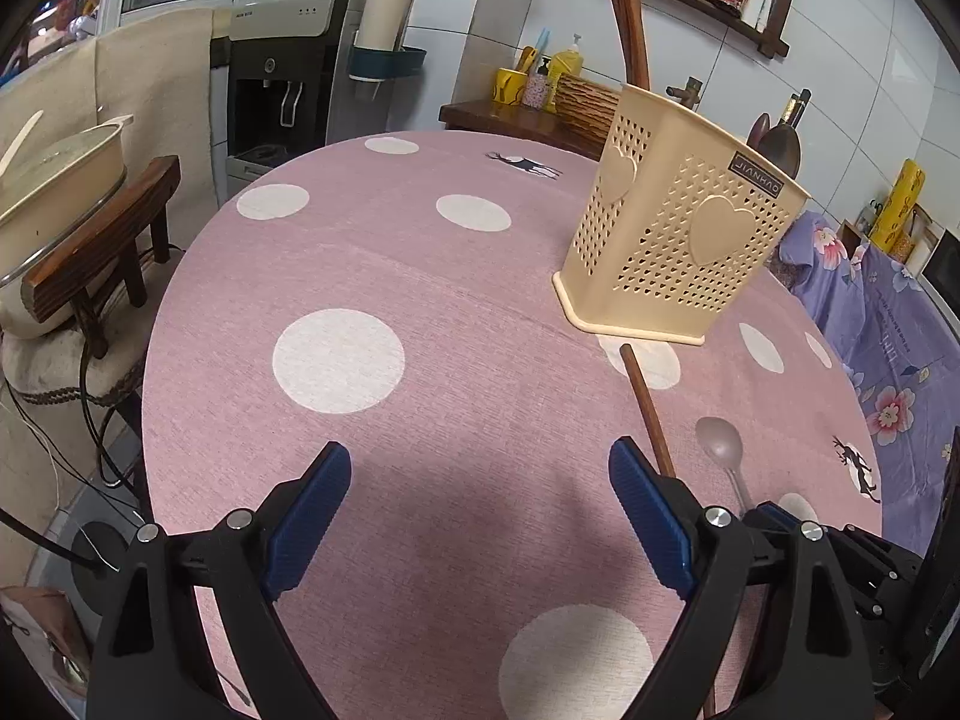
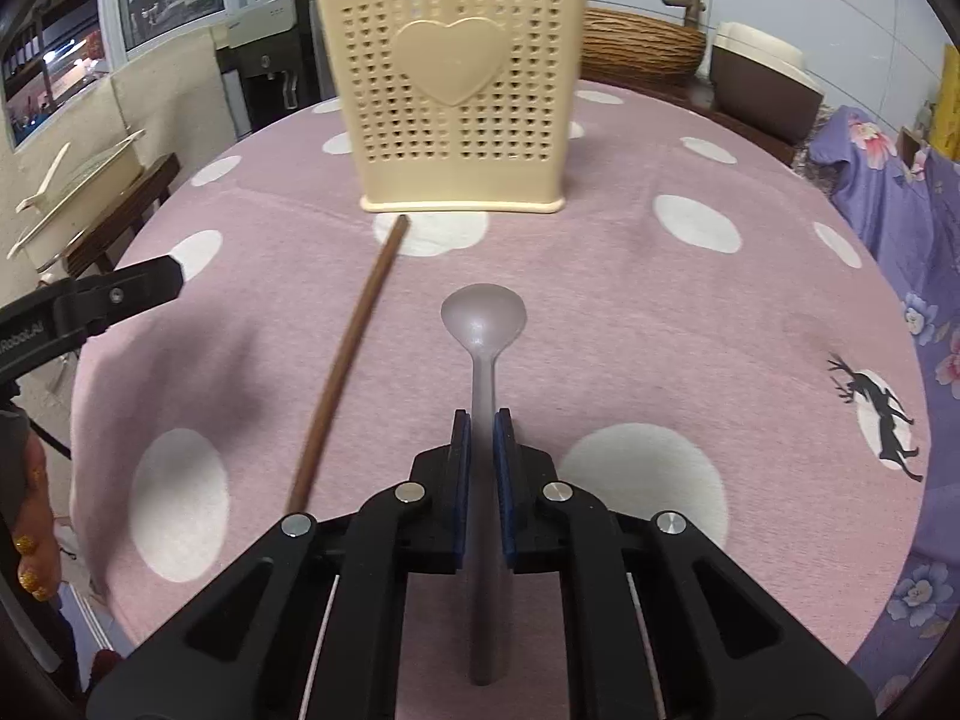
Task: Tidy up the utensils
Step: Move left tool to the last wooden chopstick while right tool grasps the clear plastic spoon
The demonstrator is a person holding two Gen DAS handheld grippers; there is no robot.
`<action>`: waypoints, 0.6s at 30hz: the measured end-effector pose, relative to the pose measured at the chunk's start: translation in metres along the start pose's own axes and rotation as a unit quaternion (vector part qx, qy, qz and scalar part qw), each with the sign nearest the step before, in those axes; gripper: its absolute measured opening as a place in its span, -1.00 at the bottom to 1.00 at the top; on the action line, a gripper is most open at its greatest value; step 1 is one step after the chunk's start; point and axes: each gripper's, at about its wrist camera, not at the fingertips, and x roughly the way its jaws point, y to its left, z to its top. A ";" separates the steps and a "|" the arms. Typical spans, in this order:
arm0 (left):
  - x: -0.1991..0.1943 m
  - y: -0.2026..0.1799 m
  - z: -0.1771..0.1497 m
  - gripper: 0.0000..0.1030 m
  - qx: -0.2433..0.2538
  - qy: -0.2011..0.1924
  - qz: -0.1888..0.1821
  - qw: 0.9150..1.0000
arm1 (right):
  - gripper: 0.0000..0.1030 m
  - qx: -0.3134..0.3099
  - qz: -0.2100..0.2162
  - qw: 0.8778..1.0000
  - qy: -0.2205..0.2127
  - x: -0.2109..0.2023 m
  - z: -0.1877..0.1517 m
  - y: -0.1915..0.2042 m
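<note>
A cream perforated utensil holder [image 2: 459, 96] with heart shapes stands on the pink dotted tablecloth [image 2: 630, 312]; in the left wrist view the holder [image 1: 678, 234] has dark wooden sticks rising out of it. A metal spoon [image 2: 483, 318] lies bowl-forward on the cloth, and my right gripper [image 2: 482, 420] is shut on its handle. A brown chopstick [image 2: 354, 354] lies diagonally to the spoon's left. My left gripper [image 1: 480, 468] stands open over bare cloth, with the chopstick [image 1: 645, 408] and spoon [image 1: 720, 441] just to its right.
The round table's edge falls off at the left toward a wooden stool [image 1: 102, 252] carrying a pot [image 1: 60, 180]. A purple flowered cloth [image 2: 900, 228] lies at the right. A water dispenser [image 1: 282, 66] and a counter with bottles [image 1: 540, 84] stand behind.
</note>
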 end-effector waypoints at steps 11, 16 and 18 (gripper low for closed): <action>0.005 -0.006 -0.003 0.67 0.002 0.008 -0.007 1.000 | -0.55 0.021 -0.008 1.000 -0.002 -0.005 -0.005 -0.037; 0.005 -0.007 -0.005 0.68 0.005 0.007 -0.004 1.000 | -0.03 0.012 -0.012 1.000 -0.017 -0.002 0.008 -0.036; 0.004 -0.008 -0.005 0.69 0.008 0.007 -0.002 1.000 | -0.03 0.008 -0.010 1.000 -0.010 0.006 0.016 -0.039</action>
